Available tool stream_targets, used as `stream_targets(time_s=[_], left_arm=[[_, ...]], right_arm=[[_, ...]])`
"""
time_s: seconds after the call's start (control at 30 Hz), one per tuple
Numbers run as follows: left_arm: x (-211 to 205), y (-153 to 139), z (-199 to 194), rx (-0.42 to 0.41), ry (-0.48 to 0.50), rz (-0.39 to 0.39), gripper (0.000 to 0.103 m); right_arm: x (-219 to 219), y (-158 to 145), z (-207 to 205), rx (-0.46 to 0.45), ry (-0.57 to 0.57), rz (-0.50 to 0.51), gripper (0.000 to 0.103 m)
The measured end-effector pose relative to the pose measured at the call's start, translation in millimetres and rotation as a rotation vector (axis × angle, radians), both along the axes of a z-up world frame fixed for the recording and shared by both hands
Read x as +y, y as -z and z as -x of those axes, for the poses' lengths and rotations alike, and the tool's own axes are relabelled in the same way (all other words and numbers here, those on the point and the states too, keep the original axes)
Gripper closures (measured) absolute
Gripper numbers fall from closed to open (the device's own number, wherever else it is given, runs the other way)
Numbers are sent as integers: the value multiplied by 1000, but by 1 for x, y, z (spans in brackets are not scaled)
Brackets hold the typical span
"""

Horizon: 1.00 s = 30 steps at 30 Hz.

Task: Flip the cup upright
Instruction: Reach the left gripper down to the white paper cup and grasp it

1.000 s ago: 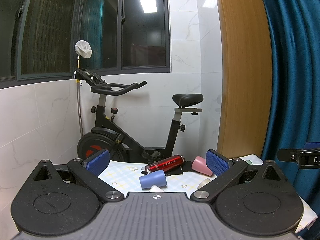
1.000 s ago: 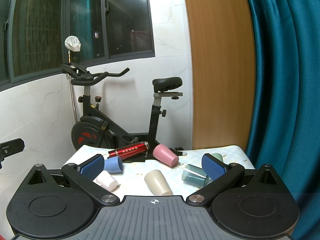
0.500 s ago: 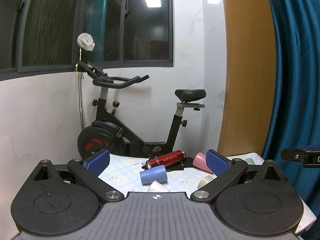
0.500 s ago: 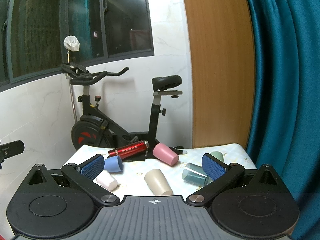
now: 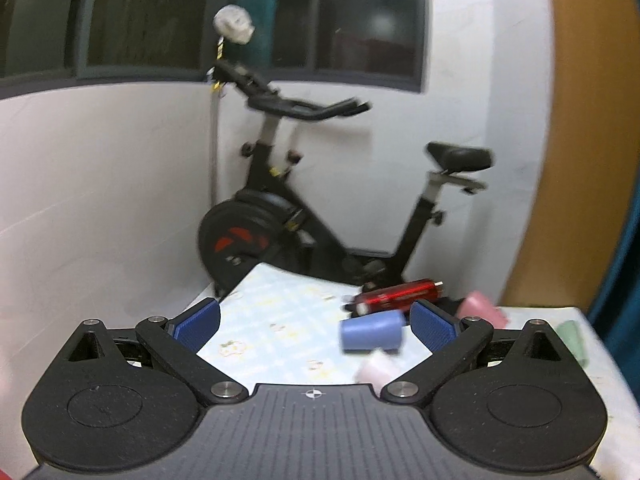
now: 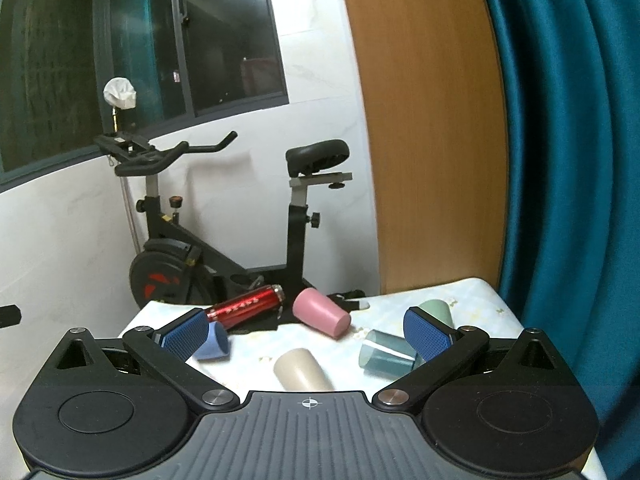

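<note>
1. White marble-look walls are wrapping around the corner, with dark windows (image 6: pixel 224 36) up top, a wood panel (image 6: pixel 432 128) and a teal curtain (image 6: pixel 568 160) hanging on the right side.
2. Black exercise bike (image 6: pixel 224 240) is standing against the wall behind everything, with some white cloth bundle (image 6: pixel 119 94) sitting on a pole above its handlebars.
3. Table (image 6: pixel 472 292) with a pale patterned cover is sitting in front of the bike, and all the cups are lying on it.
4. Left gripper (image 5: pixel 316 322) is hovering over the near table edge with its blue pads spread wide, gripping nothing. That view is coming out pretty blurry.
5. Right gripper (image 6: pixel 306 330) is doing the same thing, jaws splayed apart and empty, hanging above the near side of the table.
6. Red bottle (image 6: pixel 248 306) is lying on its side at the back, resting on something flat and black.
7. Pink cup (image 6: pixel 320 317) is lying tipped over just right of the bottle, base pointing toward the bike.
8. Beige cup (image 6: pixel 300 370) is lying on its side closest to the right gripper, about centred between its fingers.
9. Teal see-through cup (image 6: pixel 382 354) is lying tipped beside the right pad, and a green cup (image 6: pixel 438 310) is peeking out behind that pad.
10. Blue cup (image 5: pixel 370 330) is lying on its side in front of the bottle, with a pale pink cup (image 5: pixel 374 372) just nearer to the left gripper, too blurry to say much more.
</note>
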<state>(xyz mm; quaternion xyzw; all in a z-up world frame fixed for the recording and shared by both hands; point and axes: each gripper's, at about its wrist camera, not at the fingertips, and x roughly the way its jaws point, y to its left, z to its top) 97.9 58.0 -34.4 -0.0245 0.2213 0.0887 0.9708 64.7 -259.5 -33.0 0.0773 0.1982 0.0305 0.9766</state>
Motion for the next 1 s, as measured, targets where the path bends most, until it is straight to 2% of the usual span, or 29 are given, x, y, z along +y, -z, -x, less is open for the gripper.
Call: stream_targets(time_s=[0.23, 0.3, 0.5, 0.6, 0.8, 0.9, 1.0], left_arm=[[19, 26, -38, 81, 37, 62, 3], [19, 35, -49, 116, 58, 79, 7], [21, 69, -88, 224, 82, 104, 8], [18, 88, -114, 301, 84, 198, 11], [12, 138, -172, 489, 35, 500, 16], [9, 161, -195, 540, -14, 581, 16], [5, 180, -207, 579, -56, 620, 16]], right_arm=[[-1, 26, -44, 70, 13, -6, 0], [-1, 34, -53, 95, 21, -14, 0], [1, 61, -82, 162, 37, -27, 0], [0, 73, -93, 194, 38, -19, 0], [-11, 88, -114, 225, 63, -17, 0], [-22, 94, -122, 235, 86, -17, 0], [-35, 104, -127, 258, 108, -29, 0]])
